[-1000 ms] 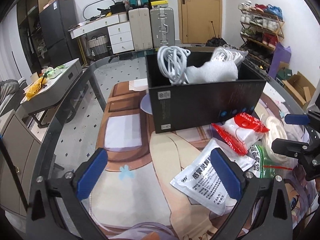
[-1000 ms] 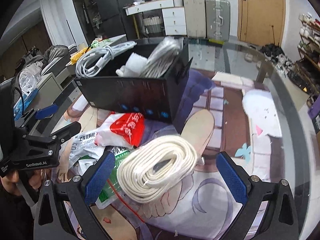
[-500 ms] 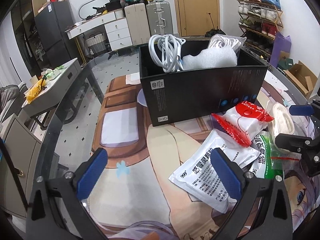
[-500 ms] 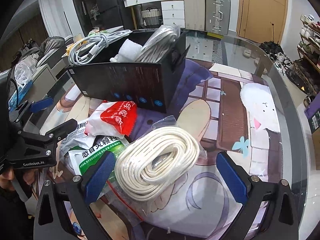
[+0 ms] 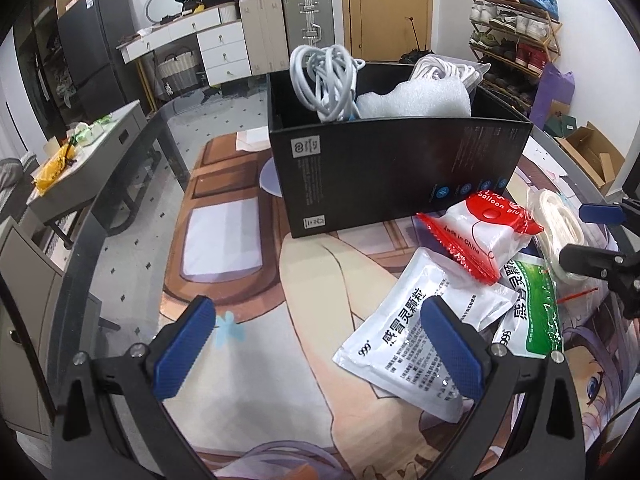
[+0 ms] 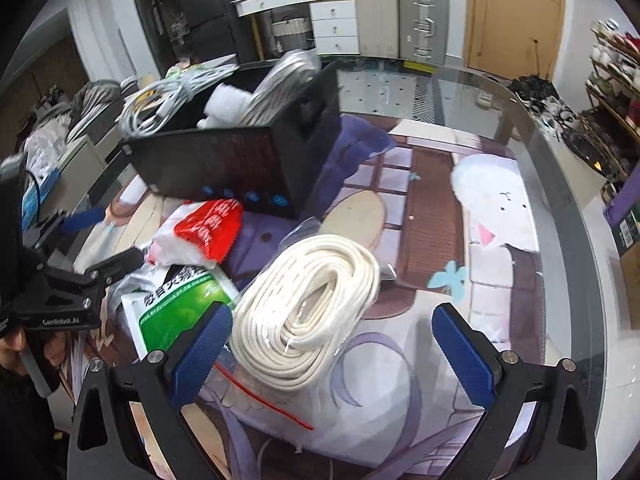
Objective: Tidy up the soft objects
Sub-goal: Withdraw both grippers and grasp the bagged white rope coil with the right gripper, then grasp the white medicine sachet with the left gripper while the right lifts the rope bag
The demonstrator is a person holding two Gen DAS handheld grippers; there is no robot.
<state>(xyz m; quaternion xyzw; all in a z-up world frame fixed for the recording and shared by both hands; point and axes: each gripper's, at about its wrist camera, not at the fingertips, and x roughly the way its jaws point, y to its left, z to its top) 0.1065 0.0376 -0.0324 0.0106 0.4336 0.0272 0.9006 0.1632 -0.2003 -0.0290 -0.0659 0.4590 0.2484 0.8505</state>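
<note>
Black box (image 5: pixel 384 176), frame centre: holds a grey cable bundle (image 5: pixel 326 76), white foam (image 5: pixel 416 98) and a bagged cord coil (image 5: pixel 444 68). Left gripper (image 5: pixel 316 348) and right gripper (image 6: pixel 334 344) both spread, empty. Bagged white rope coil (image 6: pixel 312 312) lies lower centre, between the right fingers.

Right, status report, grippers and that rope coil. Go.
Left gripper open, empty, over white sachet. Right gripper open, framing bagged rope coil, not gripping. Black box part full; red-white packet beside the coil.

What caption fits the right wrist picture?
Open right gripper poised over a bagged coil of cream rope beside the black box of cables.
</note>
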